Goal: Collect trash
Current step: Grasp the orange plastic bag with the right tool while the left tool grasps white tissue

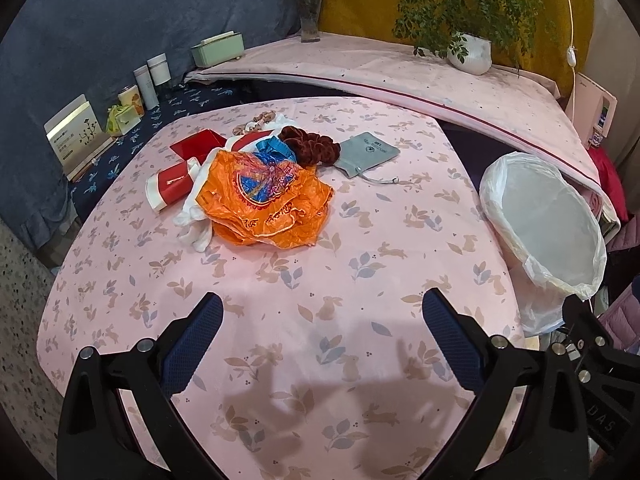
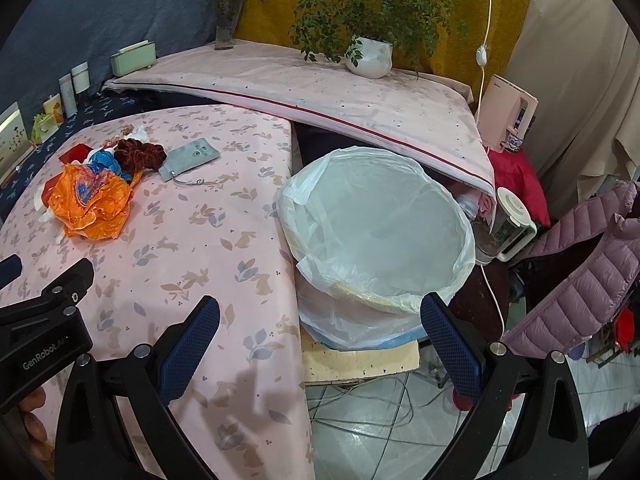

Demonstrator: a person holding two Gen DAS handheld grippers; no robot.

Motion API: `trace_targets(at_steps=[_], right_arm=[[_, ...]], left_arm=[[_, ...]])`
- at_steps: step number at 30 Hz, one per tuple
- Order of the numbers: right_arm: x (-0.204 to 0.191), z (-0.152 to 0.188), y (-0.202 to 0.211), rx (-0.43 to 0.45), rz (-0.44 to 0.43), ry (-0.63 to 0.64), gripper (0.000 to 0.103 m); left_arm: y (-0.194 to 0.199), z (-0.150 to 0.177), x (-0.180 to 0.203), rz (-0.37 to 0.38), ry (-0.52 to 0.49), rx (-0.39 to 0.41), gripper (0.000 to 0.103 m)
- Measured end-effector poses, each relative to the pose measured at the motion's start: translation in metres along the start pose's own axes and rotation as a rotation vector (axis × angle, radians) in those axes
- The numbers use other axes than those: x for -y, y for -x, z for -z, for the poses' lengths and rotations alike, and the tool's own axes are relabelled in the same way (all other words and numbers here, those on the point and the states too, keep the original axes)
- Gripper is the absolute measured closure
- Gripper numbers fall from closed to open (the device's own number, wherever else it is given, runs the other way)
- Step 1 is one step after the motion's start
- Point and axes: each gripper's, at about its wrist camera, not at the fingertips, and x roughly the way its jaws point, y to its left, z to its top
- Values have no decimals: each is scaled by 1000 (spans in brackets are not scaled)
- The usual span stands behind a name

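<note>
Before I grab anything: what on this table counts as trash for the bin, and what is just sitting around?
For the job:
orange plastic bag
blue wrapper
white crumpled plastic
red packaging
lined trash bin

Probably just lying about:
grey pouch
brown scrunchie
potted plant
flower vase
boxes and jars on the left ledge

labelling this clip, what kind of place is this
Probably a lived-in room at home: a table under a pink rabbit-print cloth, a potted plant on a covered ledge, and a quilted jacket draped beside a lined bin.
</note>
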Motion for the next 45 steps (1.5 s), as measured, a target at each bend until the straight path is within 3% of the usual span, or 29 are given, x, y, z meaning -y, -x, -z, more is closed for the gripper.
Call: trace_targets(at_steps=[10,15,28,33,39,45], right_arm=[[-10,-14,-15,11,-2,-47,7],[-25,-25,-22,20,-9,-33,7],[-96,-56,-42,19,-132,16,7],[-137,-69,-49,8,-197,54,7],[-182,-78,-60,-12,-241,110,13],[-212,-78,-77,-71,-326,116,33]], left_arm=[[-29,-14,-29,2,20,-31,7],[-48,-26,-62,-7,79,-46,7],[-88,-44,-159,-59,218,-65,8],[-104,-47,-182,-3,270,-82,10],[-120,-55,-195,67,287,-85,21],[-130,-60,-208,161,345,-88,22]])
